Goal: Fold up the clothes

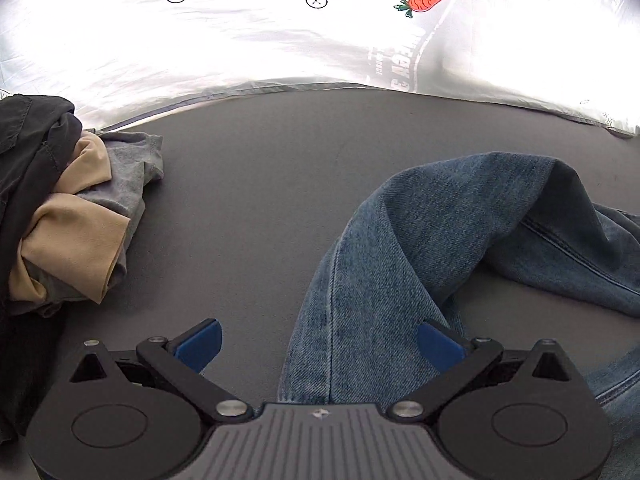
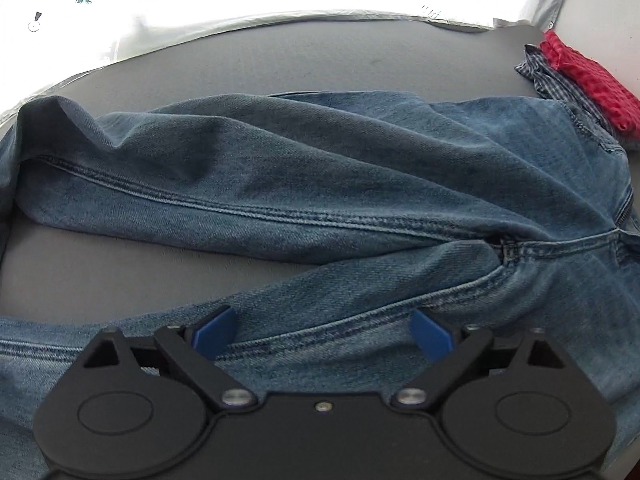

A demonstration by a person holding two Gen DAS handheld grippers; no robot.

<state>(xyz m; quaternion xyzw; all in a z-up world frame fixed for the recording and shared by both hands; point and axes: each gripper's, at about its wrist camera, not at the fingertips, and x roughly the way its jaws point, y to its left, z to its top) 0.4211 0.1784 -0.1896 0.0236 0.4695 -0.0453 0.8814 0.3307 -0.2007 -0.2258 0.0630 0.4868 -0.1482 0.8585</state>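
Jeans (image 2: 320,184), rumpled blue denim, double-stitched seams

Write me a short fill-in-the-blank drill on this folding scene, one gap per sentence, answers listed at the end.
1. The garment spread on the grey table under both grippers is a pair of blue ____.
2. The right gripper hangs over the denim with its jaws ____.
3. In the left wrist view, a tan cloth lies in the pile of clothes at the ____ edge of the picture.
4. The white sheet behind the table is printed with orange ____.

Missing words: jeans; open; left; carrots
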